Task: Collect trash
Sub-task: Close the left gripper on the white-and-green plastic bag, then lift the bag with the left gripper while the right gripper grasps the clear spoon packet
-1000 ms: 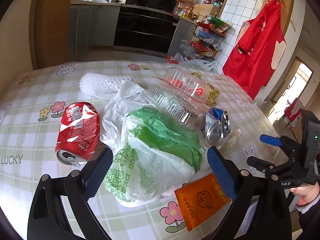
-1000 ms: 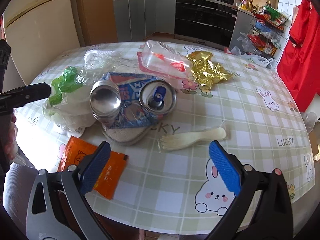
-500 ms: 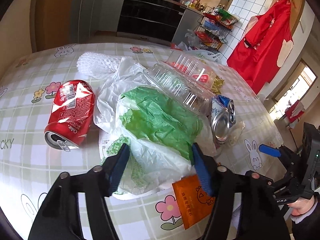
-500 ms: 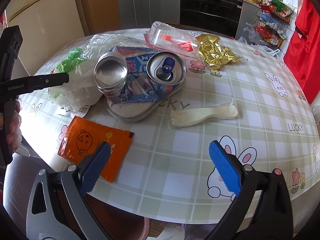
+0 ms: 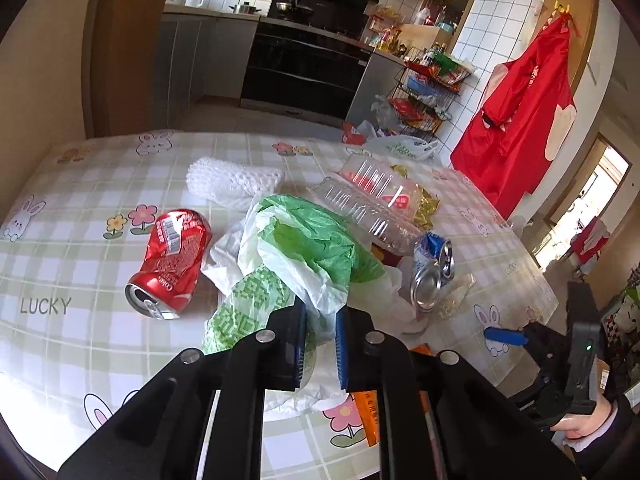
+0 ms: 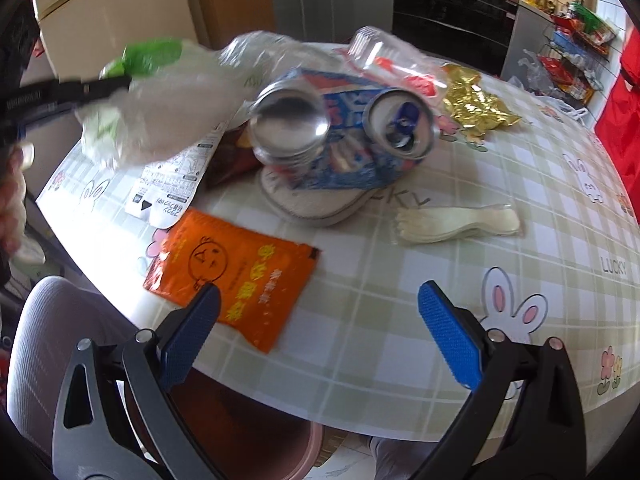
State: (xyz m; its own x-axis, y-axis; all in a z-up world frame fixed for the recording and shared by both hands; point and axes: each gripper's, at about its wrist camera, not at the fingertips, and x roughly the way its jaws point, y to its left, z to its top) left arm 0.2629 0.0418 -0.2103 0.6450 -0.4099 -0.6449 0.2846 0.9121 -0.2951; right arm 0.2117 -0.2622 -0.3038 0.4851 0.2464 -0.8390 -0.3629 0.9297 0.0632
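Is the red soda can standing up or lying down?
Lying down. The red soda can rests on its side on the table, dented, its opened top facing the camera.

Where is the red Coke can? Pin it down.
In the left wrist view, the red Coke can lies on its side, left of the green-and-white plastic bag.

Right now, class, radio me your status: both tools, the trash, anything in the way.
Left tool shut on plastic bag, lifting. Right tool open, above orange sachet. Bent blue can beside the bag.
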